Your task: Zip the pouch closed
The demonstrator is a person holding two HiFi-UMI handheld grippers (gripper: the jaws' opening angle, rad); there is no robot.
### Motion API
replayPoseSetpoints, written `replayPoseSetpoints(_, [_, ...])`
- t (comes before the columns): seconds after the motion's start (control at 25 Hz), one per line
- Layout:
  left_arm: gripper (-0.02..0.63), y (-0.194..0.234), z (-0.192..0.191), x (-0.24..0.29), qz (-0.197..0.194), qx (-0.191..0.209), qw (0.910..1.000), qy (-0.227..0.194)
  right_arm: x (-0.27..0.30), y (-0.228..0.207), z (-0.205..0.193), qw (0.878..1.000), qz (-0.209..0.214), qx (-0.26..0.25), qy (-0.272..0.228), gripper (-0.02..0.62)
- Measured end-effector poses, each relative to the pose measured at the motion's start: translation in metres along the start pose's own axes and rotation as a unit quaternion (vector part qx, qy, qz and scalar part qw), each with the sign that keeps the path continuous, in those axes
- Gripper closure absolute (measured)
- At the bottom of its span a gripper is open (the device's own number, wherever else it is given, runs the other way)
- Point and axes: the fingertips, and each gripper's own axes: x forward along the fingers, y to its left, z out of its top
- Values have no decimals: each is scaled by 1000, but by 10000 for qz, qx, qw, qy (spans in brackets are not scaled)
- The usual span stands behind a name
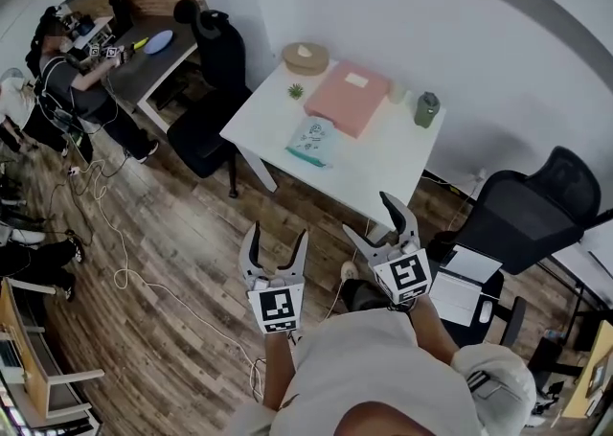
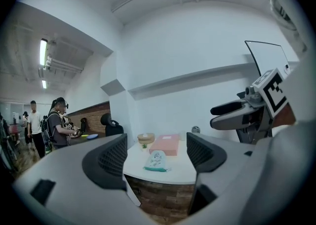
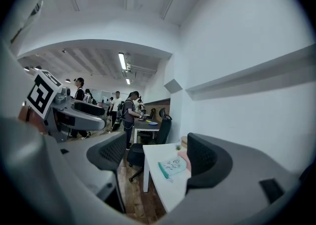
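So the left gripper and right gripper hang over the wood floor, jaws spread wide, nothing between them. The pouch lies on the white table, just beside a pink box.

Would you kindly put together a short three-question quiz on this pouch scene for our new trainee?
1. True or false: the left gripper and the right gripper both have their jaws apart, well short of the pouch.
2. Which thing lies on the white table just beyond the pouch, farther from the person?
A) a pink box
B) a laptop
C) a red mug
3. Fill in: in the head view, the green bottle stands to the ___ of the pink box.

Key: 1 true; 2 A; 3 right.
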Motion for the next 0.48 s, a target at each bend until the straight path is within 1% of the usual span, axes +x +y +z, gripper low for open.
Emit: replayPoseSetpoints(0.48, [232, 25, 18, 103, 144, 122, 9998, 106, 88, -73, 8, 9998, 182, 39, -45, 210])
